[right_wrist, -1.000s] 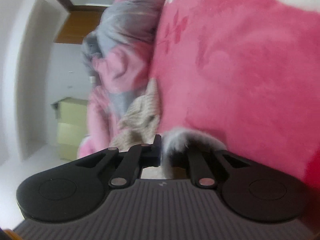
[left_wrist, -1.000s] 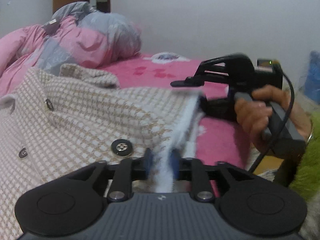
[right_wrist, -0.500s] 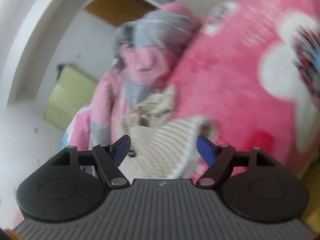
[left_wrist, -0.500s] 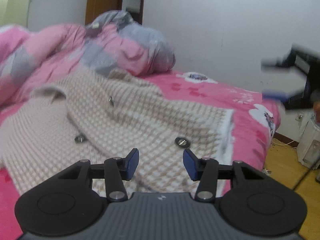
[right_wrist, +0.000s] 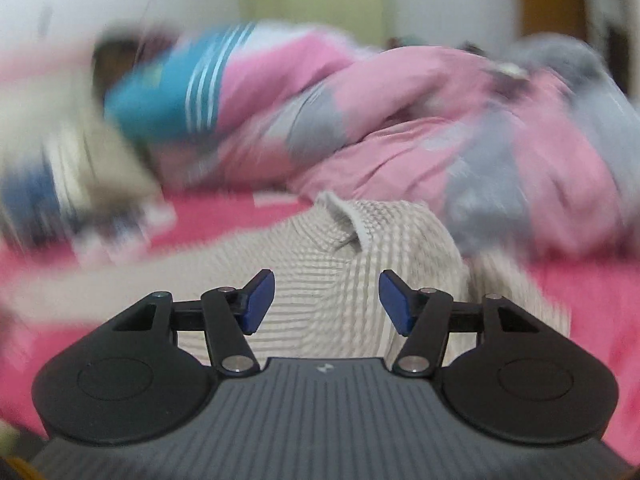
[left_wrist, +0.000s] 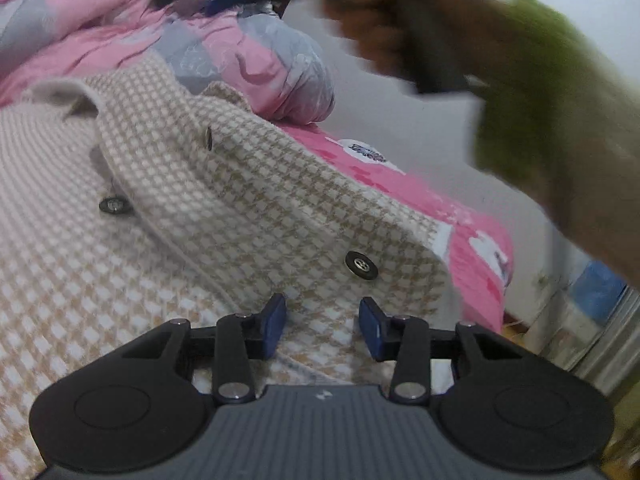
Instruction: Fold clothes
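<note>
Across the pink bed sheet lies the houndstooth coat, beige-and-white weave, spread over most of the left wrist view.

Change since 1.0 s ago: both grippers were clamped on the coat's fuzzy white edge. By 0.5 s ago both had let go. Now the left gripper has its blue jaws apart, nothing between them, hovering just above the fabric. The right gripper also has its jaws apart and empty; its view has swung round to face the coat from another side, with heavy motion blur. In the left view the person's right hand, with a green sleeve, crosses at 1 o'clock, blurred.

Judgement: a front panel has just been laid down and released, so one fold looks placed. Whether further folds remain cannot be settled from this moment.

Coat as seen now:
- One front panel lies folded over the body, its edge running from 10 o'clock to 4 o'clock.
- Dark metal button sits on that panel, just beyond the left jaws at 1 o'clock; a second button lies at 9 o'clock.
- Collar stands slightly raised at 12 o'clock in the right view.
- Thick, stiff-looking weave; the fold holds a rounded ridge, not a flat crease.

Crumpled pink-and-grey duvet is heaped beyond the coat.
</note>
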Available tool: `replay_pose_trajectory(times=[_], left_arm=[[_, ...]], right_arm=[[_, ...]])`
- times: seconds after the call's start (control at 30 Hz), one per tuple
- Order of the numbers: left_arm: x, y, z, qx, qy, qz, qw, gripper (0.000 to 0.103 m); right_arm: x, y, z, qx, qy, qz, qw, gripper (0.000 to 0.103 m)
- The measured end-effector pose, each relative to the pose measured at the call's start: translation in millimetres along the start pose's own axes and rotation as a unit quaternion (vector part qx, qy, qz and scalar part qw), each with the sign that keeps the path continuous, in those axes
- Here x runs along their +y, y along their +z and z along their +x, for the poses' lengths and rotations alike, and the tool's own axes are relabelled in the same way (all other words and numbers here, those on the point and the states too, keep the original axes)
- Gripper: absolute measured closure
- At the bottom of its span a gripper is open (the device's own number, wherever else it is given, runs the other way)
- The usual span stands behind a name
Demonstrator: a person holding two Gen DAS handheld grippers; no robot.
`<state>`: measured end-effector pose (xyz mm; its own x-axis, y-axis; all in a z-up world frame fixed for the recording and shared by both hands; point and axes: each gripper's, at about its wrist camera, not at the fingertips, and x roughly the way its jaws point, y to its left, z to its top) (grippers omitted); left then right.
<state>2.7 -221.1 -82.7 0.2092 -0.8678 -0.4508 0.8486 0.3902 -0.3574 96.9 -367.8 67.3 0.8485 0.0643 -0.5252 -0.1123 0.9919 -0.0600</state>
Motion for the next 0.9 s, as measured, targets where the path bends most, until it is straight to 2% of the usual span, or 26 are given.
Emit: replay_pose_trajectory(times=[0.1,0.23,0.43,0.5,0.53,0.57,0.6,0.7,0.8,0.9], left_arm=[[-1.2,-3.2,1.4,-0.006,-0.001,0.005,1.0,0.062],[-5.8,-7.4,1.1,-0.014,0.005,0.02,0.9997,0.062],[-4.8,-11.0,-1.3,-0.019,-0.002,0.014,0.9997,0.062],[-5.3,-12.5,-2.3,-0.019,-0.002,0.015,0.9997,0.062],[-5.6,-13.0,-2.6,-0.019,-0.002,0.015,0.9997,0.062],[-5.7,-13.2,-2.7,-0.019,-0.002,0.015,0.9997,0.062],[-6.0,-13.4,-2.9,-0.02,-0.002,0.015,0.9997,0.062],[-7.1,-14.9,-2.7,-0.02,-0.001,0.017,0.9997,0.062],[-9.0,-16.0,-4.9,-0.021,-0.001,0.018,0.9996,0.062],[-9.5,-17.0,-5.7,-0.021,-0.001,0.018,0.9996,0.062]], right_arm=[[16.0,21.7,72.0,0.047,-0.002,-0.114,0.992,0.047],[33.6,25.6,156.9,0.11,-0.021,-0.231,0.967,0.049],[6.4,21.3,233.3,0.221,-0.09,-0.199,0.95,0.052],[-4.3,19.4,252.5,0.251,-0.111,-0.18,0.945,0.065],[-10.4,18.2,252.9,0.254,-0.117,-0.164,0.946,0.073],[-16.0,18.8,252.0,0.254,-0.123,-0.148,0.948,0.089],[-20.7,22.8,248.4,0.249,-0.127,-0.128,0.952,0.094],[-35.7,43.8,224.8,0.218,-0.103,-0.059,0.969,0.096],[-66.9,75.0,192.7,0.147,-0.055,0.067,0.985,0.096],[-97.2,98.8,178.7,0.082,-0.006,0.186,0.979,0.096]])
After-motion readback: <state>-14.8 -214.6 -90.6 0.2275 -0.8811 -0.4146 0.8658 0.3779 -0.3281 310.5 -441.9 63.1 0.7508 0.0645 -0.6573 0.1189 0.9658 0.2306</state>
